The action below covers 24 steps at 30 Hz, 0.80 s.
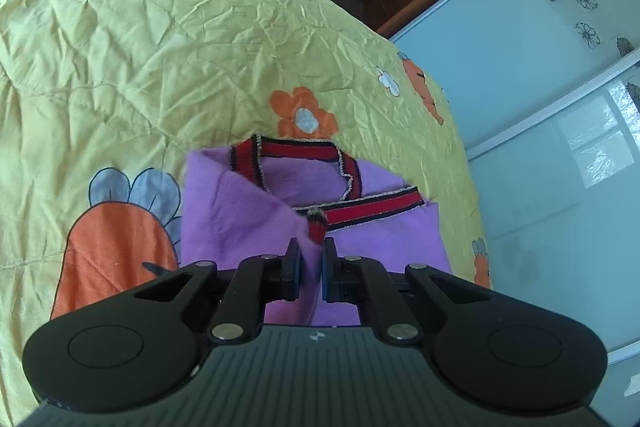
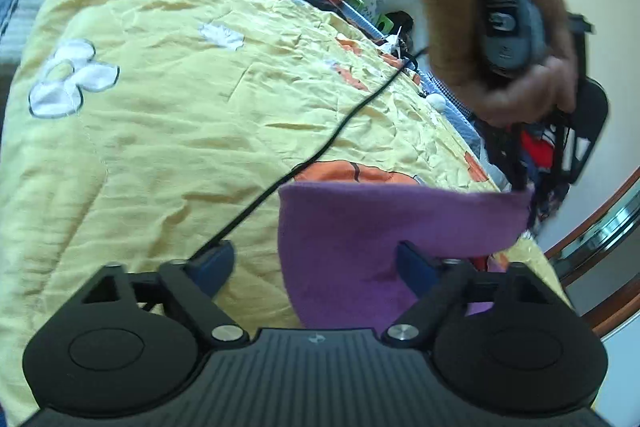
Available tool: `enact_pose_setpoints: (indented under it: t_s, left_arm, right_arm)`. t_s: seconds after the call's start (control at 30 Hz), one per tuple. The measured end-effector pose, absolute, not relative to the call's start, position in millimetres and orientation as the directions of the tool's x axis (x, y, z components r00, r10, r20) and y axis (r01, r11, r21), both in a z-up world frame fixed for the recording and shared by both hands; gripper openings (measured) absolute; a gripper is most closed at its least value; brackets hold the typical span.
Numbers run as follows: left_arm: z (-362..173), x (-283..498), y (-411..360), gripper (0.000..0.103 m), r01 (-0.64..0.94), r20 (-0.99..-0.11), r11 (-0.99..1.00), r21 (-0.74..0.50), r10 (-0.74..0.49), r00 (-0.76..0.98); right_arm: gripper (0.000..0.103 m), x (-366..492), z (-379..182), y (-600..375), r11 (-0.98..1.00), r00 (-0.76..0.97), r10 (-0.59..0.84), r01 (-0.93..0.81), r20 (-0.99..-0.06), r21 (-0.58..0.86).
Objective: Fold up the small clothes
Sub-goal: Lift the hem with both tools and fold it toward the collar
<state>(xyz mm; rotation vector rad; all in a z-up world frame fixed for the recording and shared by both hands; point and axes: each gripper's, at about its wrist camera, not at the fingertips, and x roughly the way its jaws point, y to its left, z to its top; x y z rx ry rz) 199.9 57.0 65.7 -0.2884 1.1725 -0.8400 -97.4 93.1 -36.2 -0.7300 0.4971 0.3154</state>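
My left gripper [image 1: 311, 259] jaws clamped on purple garment [image 1: 248, 211], lifting corner off yellow bed cover [image 1: 120, 67]. Right gripper [image 2: 316, 263] jaws apart, straddling cloth edge. Worry: thin pinch slips, fold flops crooked; black cable [image 2: 320, 147] could snag.

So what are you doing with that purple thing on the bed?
A person is folding a small purple knit top with red-and-black striped trim on a yellow quilt with carrot and flower patches. The left tool is shut on a pinch of the purple fabric, lifting it. The right tool is open, its jaws either side of the top's edge, not gripping it. The fold is only partly done.
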Motion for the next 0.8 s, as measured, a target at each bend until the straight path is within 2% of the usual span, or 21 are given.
enact_pose_setpoints:
  t_s: [0.07, 0.17, 0.2, 0.23, 0.3, 0.4, 0.6, 0.63, 0.67, 0.7, 0.73, 0.77, 0.8]
  left_arm:
    - [68.1, 200.3, 57.4, 0.009, 0.426, -0.696, 0.678, -0.599, -0.704, 0.141]
    - [67.9, 202.2, 62.3, 0.008, 0.410, -0.704, 0.693, -0.593, -0.693, 0.155]
    - [67.0, 203.0, 64.5, 0.008, 0.404, -0.705, 0.697, -0.592, -0.691, 0.160]
    - [65.4, 204.1, 67.0, 0.008, 0.398, -0.705, 0.699, -0.593, -0.690, 0.162]
    - [60.3, 204.9, 70.4, 0.004, 0.394, -0.709, 0.704, -0.590, -0.686, 0.164]
    - [47.9, 207.4, 72.2, 0.004, 0.381, -0.716, 0.708, -0.595, -0.682, 0.149]
    - [29.1, 208.1, 72.5, 0.005, 0.385, -0.730, 0.715, -0.584, -0.670, 0.136]
    - [30.0, 206.8, 74.1, 0.009, 0.388, -0.723, 0.710, -0.587, -0.676, 0.143]
    - [30.8, 205.8, 75.5, 0.036, 0.391, -0.722, 0.708, -0.588, -0.677, 0.140]
    - [32.4, 203.3, 75.9, 0.079, 0.406, -0.729, 0.711, -0.573, -0.669, 0.144]
    - [36.2, 198.1, 76.0, 0.095, 0.434, -0.738, 0.723, -0.537, -0.652, 0.172]
    - [41.8, 190.8, 75.6, 0.100, 0.479, -0.746, 0.733, -0.483, -0.631, 0.212]
    - [46.4, 184.2, 73.6, 0.099, 0.526, -0.754, 0.729, -0.439, -0.617, 0.225]
  right_arm:
    - [0.070, -94.9, -39.6, 95.7, 0.700, 0.845, 0.081, -0.426, -0.528, -0.574]
    - [0.050, -91.0, -40.8, 95.9, 0.709, 0.848, 0.085, -0.421, -0.523, -0.566]
    - [0.023, -89.3, -40.3, 94.8, 0.721, 0.849, 0.086, -0.414, -0.521, -0.555]
    - [0.007, -86.8, -38.3, 91.7, 0.743, 0.839, 0.099, -0.420, -0.536, -0.521]
    - [0.007, -81.6, -32.3, 83.4, 0.790, 0.815, 0.141, -0.435, -0.562, -0.433]
    - [0.006, -79.1, -22.4, 66.4, 0.844, 0.812, 0.184, -0.420, -0.554, -0.334]
    - [0.006, -77.4, -16.0, 47.3, 0.869, 0.818, 0.176, -0.391, -0.547, -0.304]
    - [0.006, -77.0, -16.0, 45.2, 0.873, 0.816, 0.182, -0.391, -0.549, -0.291]
    - [0.006, -76.2, -16.1, 43.7, 0.876, 0.814, 0.185, -0.391, -0.551, -0.283]
    - [0.006, -75.5, -16.8, 42.8, 0.878, 0.812, 0.188, -0.391, -0.552, -0.277]
    - [0.006, -74.8, -17.5, 42.5, 0.877, 0.809, 0.193, -0.396, -0.555, -0.272]
    - [0.006, -74.4, -18.3, 43.3, 0.877, 0.808, 0.195, -0.398, -0.557, -0.270]
    - [0.006, -73.9, -19.0, 43.2, 0.877, 0.806, 0.198, -0.400, -0.559, -0.266]
